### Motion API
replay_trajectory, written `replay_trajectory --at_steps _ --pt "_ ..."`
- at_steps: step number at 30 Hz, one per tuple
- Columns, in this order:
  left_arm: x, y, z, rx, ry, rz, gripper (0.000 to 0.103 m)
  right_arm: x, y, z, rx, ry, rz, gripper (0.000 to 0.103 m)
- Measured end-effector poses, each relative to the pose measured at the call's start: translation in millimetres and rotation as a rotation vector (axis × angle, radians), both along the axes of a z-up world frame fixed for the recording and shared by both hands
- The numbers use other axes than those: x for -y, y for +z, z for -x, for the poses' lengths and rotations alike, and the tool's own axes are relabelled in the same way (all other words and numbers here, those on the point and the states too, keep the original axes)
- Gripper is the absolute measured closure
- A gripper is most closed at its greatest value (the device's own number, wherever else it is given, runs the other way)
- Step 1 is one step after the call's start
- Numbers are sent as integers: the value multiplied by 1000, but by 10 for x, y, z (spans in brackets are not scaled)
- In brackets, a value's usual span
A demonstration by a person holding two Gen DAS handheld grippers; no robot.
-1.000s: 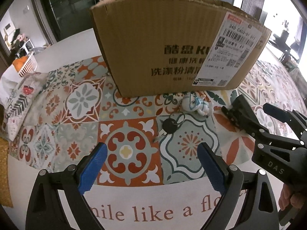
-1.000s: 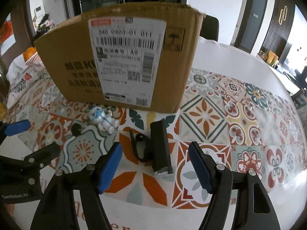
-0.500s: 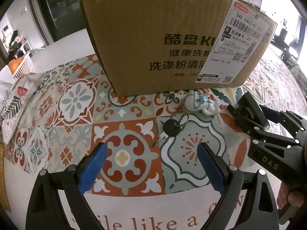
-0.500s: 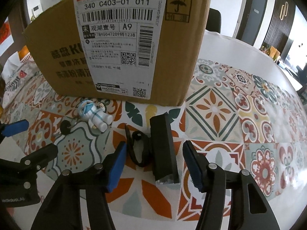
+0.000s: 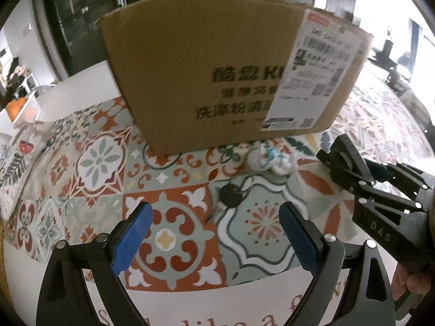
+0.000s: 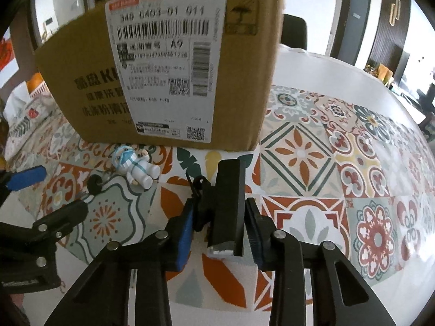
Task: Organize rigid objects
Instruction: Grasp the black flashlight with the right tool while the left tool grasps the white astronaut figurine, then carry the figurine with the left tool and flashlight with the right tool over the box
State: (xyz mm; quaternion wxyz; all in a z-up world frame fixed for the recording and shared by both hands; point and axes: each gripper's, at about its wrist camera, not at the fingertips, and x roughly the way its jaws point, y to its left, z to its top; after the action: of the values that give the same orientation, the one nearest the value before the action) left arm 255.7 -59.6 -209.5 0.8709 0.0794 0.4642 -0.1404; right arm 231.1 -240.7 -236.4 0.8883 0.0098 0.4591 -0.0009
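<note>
The black clip-like gadget [image 6: 227, 203] lies on the patterned tablecloth [image 6: 312, 163] just in front of the cardboard box [image 6: 168, 76], near its right corner. The right gripper [image 6: 221, 231] has its blue pads [image 6: 185, 233] drawn in narrow on either side of the gadget; they look to be touching it, so the grasp step seems in hand, though whether the grip is firm I cannot tell. The gadget's rear end sits low, apparently on the cloth.

Judging from the task, the next move would be a lift clear of the cloth, high enough to pass the box's top edge if the box is the destination; its opening is not visible from here.

Left of the gadget, also just before the box, lie a small white figurine [image 6: 136, 167] and a dark key on a ring [image 5: 231, 194]. The left gripper [image 5: 214, 233] hovers wide apart, empty, in front of the key.

Right of the box the cloth gives open room for moving; the box wall stands close ahead, and the two grippers are near each other
</note>
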Motion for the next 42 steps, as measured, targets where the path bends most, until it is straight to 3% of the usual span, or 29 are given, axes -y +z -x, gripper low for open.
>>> replay_trajectory --at_steps 6,16,21,25,33,42 --pt "200 61 -36 19 -104 37 8 126 158 160 36 -59 -42 67" --pt "598 -89 -272 31 -187 -2 24 361 126 144 30 -144 -74 67" --pt "699 -167 -387 27 -186 0 33 413 78 87 20 -150 -75 67" --pt "754 -250 -424 6 -190 -1 48 434 52 59 17 -153 -78 67" --pt "704 -247 -372 14 -195 18 49 446 28 62 10 -166 -102 67" --pt "480 9 -130 45 -183 51 49 388 161 179 28 -163 -115 67"
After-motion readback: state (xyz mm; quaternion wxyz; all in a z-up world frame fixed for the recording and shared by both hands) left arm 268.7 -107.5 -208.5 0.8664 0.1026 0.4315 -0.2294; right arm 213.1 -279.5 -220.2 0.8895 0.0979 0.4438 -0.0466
